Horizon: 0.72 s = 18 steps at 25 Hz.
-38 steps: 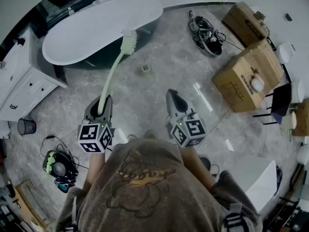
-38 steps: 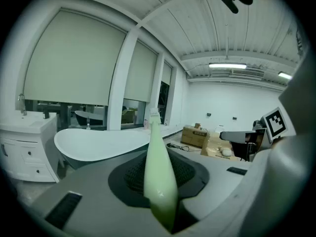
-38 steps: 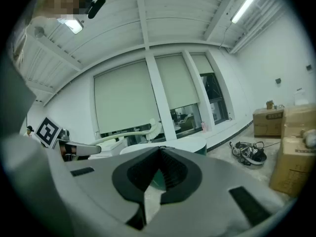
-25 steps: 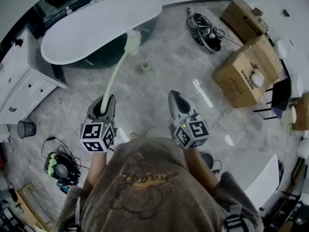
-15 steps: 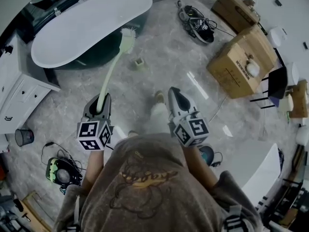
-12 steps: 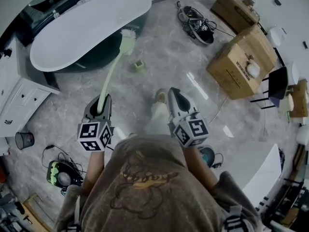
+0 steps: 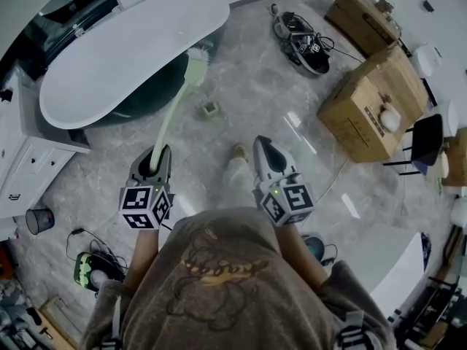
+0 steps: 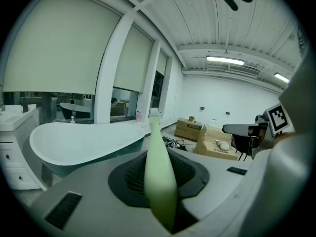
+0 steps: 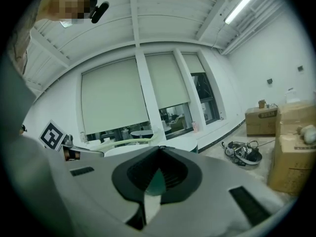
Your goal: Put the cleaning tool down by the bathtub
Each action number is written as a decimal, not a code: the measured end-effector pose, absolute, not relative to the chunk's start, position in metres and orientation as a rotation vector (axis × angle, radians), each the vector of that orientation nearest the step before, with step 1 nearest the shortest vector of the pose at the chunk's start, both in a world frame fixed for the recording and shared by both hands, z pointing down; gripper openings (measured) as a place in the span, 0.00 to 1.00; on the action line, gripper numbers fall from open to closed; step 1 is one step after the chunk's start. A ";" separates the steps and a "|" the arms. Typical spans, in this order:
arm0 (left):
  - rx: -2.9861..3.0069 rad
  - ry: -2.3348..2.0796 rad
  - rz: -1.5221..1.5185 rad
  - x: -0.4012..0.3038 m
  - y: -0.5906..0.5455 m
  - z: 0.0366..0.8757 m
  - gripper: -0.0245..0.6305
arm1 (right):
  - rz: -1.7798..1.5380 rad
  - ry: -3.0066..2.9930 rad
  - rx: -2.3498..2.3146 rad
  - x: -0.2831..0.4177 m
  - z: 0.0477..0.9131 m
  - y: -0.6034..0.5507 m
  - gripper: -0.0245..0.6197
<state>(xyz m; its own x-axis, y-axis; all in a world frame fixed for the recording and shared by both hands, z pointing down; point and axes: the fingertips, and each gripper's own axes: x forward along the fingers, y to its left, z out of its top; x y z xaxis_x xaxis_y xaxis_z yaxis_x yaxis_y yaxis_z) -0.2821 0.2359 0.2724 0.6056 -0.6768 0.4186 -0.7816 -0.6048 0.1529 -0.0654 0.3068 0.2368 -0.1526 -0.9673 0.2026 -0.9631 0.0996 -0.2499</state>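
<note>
The cleaning tool is a long pale green brush (image 7: 172, 109), its white-bristled head (image 7: 195, 57) reaching out over the floor beside the white bathtub (image 7: 109, 57). My left gripper (image 7: 155, 156) is shut on the lower end of the handle, which sticks forward and up between the jaws in the left gripper view as a green shaft (image 8: 158, 164) with the bathtub (image 8: 84, 139) behind it. My right gripper (image 7: 261, 144) hangs to the right of it at the same height, shut with nothing held; in the right gripper view the gripper (image 9: 155, 179) points at the windows.
A small green object (image 7: 210, 109) lies on the marble floor by the tub. Cardboard boxes (image 7: 372, 100) stand at the right, shoes and cables (image 7: 300, 36) at the back. A white cabinet (image 7: 25, 170) and a bin (image 7: 36, 219) are at the left. The person's foot (image 7: 237, 168) shows between the grippers.
The person has stepped towards the tub, with a foot now showing between the grippers. The brush stays held in the left gripper; both grippers keep their places relative to the body.
</note>
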 end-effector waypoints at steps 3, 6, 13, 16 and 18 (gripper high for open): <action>2.497 -1.186 0.473 -0.259 0.202 0.273 0.17 | -0.539 2.324 -2.021 -0.042 0.237 0.271 0.04; 2.479 -1.191 0.488 -0.231 0.170 0.269 0.17 | -0.561 2.340 -1.992 -0.012 0.233 0.236 0.04; 2.429 -1.261 0.504 -0.168 0.098 0.260 0.17 | -0.580 2.415 -1.894 0.057 0.226 0.153 0.04; 2.405 -1.303 0.497 -0.146 0.073 0.256 0.17 | -0.593 2.449 -1.856 0.081 0.227 0.123 0.04; 2.390 -1.331 0.483 -0.136 0.060 0.255 0.17 | -0.602 2.469 -1.833 0.093 0.230 0.106 0.04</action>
<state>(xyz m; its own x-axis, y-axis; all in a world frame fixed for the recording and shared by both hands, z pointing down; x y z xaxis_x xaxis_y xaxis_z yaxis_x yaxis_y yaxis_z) -0.1357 0.0596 0.2546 0.4971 -0.7357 0.4600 -0.8595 -0.4903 0.1446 0.0932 0.1065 0.2297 -0.3157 -0.9234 0.2185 -0.9203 0.2419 -0.3073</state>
